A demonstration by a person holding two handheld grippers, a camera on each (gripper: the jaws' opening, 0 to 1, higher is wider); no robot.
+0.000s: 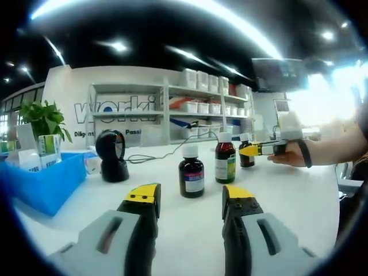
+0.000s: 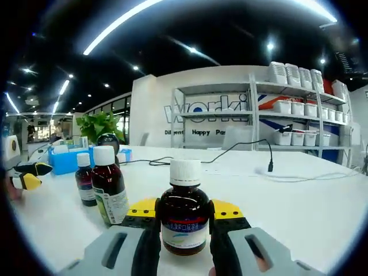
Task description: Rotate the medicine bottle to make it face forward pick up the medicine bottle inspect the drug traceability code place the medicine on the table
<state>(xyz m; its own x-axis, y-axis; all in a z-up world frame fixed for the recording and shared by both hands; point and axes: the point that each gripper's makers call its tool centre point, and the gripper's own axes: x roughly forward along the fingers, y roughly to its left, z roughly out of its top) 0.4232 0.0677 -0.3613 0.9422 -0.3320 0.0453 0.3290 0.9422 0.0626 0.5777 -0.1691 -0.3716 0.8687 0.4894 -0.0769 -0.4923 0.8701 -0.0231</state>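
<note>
A dark brown medicine bottle (image 2: pixel 184 221) with a white cap stands on the white table (image 2: pixel 310 218) between the yellow-tipped jaws of my right gripper (image 2: pixel 185 210), which press on both its sides. In the left gripper view the same bottle (image 1: pixel 246 154) is the farthest of three, with the right gripper (image 1: pixel 253 150) and a person's hand (image 1: pixel 293 154) at it. My left gripper (image 1: pixel 191 198) hovers open over the table, empty, a short way in front of a small dark bottle (image 1: pixel 191 172) and a taller one (image 1: pixel 225 159). The left gripper (image 2: pixel 29 175) also appears at the left edge of the right gripper view.
A black barcode scanner (image 1: pixel 112 156) stands left of the bottles, its cable (image 1: pixel 155 156) trailing across the table. A blue bin (image 1: pixel 46 181) with boxes and a green plant (image 1: pixel 43 118) sit at the left. Shelves (image 1: pixel 201 109) with white containers line the back wall.
</note>
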